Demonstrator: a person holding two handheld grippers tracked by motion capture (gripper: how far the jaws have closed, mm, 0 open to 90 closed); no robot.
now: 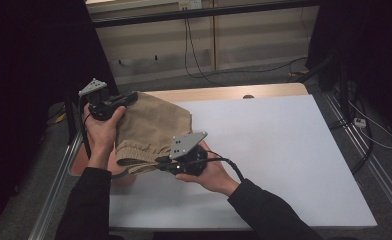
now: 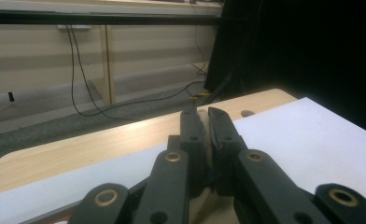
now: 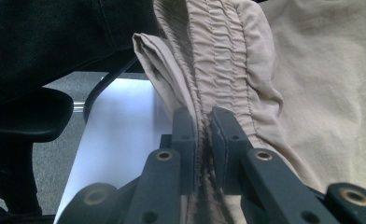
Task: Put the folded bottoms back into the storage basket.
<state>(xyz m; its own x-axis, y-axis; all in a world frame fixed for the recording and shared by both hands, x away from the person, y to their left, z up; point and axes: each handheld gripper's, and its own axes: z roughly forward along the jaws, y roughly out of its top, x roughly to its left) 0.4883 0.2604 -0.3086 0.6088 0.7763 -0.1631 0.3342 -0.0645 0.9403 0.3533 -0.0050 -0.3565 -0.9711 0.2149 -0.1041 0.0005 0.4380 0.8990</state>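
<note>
A tan garment with a gathered elastic waistband hangs lifted over the left part of the table. My left gripper is shut on the garment's far upper edge. In the left gripper view its jaws stand almost together, with a sliver of tan cloth low between them. My right gripper is shut on the waistband at the near side. The right gripper view has the ribbed waistband running straight into the right gripper, and loose tan cloth spreads to the right.
A white sheet covers most of the wooden table. Metal rails run along both sides. Cables lie on the floor beyond the far edge. A black chair seat stands beside the table.
</note>
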